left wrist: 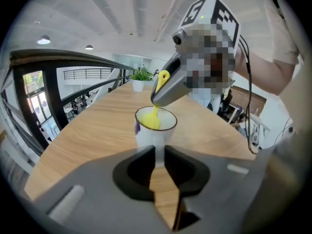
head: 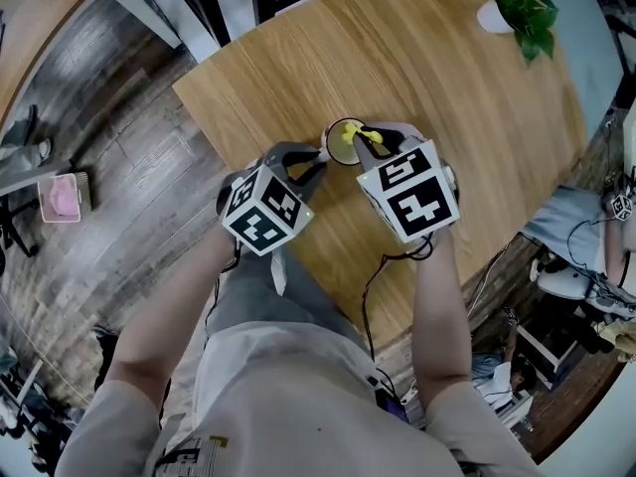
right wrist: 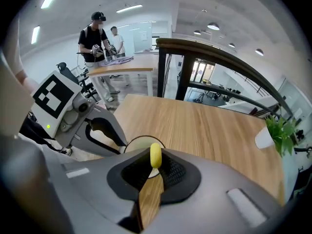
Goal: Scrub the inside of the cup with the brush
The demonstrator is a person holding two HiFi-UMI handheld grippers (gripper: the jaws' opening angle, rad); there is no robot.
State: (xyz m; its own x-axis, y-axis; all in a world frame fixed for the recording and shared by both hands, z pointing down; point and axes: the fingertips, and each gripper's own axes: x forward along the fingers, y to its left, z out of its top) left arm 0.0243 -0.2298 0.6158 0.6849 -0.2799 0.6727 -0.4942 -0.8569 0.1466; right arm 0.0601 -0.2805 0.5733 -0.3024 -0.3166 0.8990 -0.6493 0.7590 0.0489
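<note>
The cup [left wrist: 155,126], white, round and smooth, stands on the broad wood-grain table [head: 447,117] right before me. My left gripper [left wrist: 159,155] is closed narrowly on its thin handle to steady it. My right gripper [right wrist: 155,165] pinches the slim yellow brush [right wrist: 155,155], whose head dips inside the cup for scrubbing.

Left gripper [head: 316,163], right gripper [head: 372,139]: fingers clamped, both angled down
</note>
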